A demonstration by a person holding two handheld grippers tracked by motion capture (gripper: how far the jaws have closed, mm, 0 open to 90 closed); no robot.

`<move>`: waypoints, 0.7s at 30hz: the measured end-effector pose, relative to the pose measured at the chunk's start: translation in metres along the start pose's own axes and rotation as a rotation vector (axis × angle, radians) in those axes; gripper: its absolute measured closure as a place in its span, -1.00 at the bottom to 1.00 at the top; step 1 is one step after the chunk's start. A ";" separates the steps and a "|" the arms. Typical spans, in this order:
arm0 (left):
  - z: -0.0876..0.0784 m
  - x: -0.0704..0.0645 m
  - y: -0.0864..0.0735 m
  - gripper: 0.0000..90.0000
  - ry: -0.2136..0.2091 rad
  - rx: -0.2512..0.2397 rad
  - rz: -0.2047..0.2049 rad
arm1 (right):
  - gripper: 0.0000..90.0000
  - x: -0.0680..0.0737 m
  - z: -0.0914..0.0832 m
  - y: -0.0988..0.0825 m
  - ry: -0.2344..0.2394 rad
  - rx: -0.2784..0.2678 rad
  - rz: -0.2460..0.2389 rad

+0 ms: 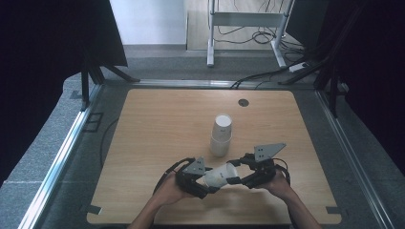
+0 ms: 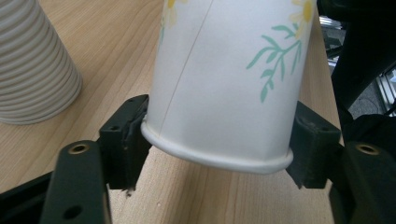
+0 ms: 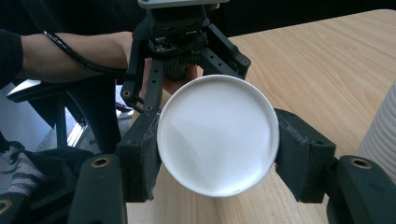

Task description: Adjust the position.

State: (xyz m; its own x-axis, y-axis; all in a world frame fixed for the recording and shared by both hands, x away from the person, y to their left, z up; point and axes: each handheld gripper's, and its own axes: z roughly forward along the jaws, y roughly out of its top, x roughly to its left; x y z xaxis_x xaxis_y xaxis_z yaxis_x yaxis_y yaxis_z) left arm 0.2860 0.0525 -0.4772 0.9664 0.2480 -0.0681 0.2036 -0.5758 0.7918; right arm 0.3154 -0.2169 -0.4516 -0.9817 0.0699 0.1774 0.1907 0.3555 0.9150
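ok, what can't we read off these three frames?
- Right gripper view: the paper cup shows its base end-on, so its wall and open end are hidden behind it.
- Left gripper view: the cup runs off the top edge; the far end is cut off.
- High view: the upside-down cup stack is too small to count the cups.
- Right gripper view: the stack is cut by the right edge.
- High view: the pad contact of the left claw and right claw is too small to judge.
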 end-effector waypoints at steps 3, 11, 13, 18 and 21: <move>0.000 0.000 0.000 -0.20 -0.001 0.001 -0.001 | -0.17 0.000 0.000 0.000 -0.002 0.004 -0.002; -0.001 0.001 0.000 -0.11 0.008 0.009 0.002 | -0.19 -0.001 0.000 0.000 -0.006 0.009 0.002; -0.001 0.001 0.000 -0.11 0.010 0.012 0.003 | -0.19 -0.001 0.001 0.000 -0.007 0.012 0.003; -0.001 0.001 0.001 -0.11 0.014 0.015 0.003 | -0.28 -0.002 0.002 0.000 -0.010 0.020 0.017; -0.002 0.001 0.002 -0.11 0.015 0.017 0.004 | -0.39 -0.002 0.003 0.001 -0.031 0.031 0.018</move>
State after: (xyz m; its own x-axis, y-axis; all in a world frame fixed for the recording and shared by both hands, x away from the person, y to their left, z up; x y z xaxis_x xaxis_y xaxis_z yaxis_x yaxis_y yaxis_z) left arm 0.2868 0.0536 -0.4744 0.9646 0.2576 -0.0556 0.2025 -0.5897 0.7818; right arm 0.3173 -0.2138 -0.4524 -0.9776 0.1049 0.1822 0.2088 0.3828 0.8999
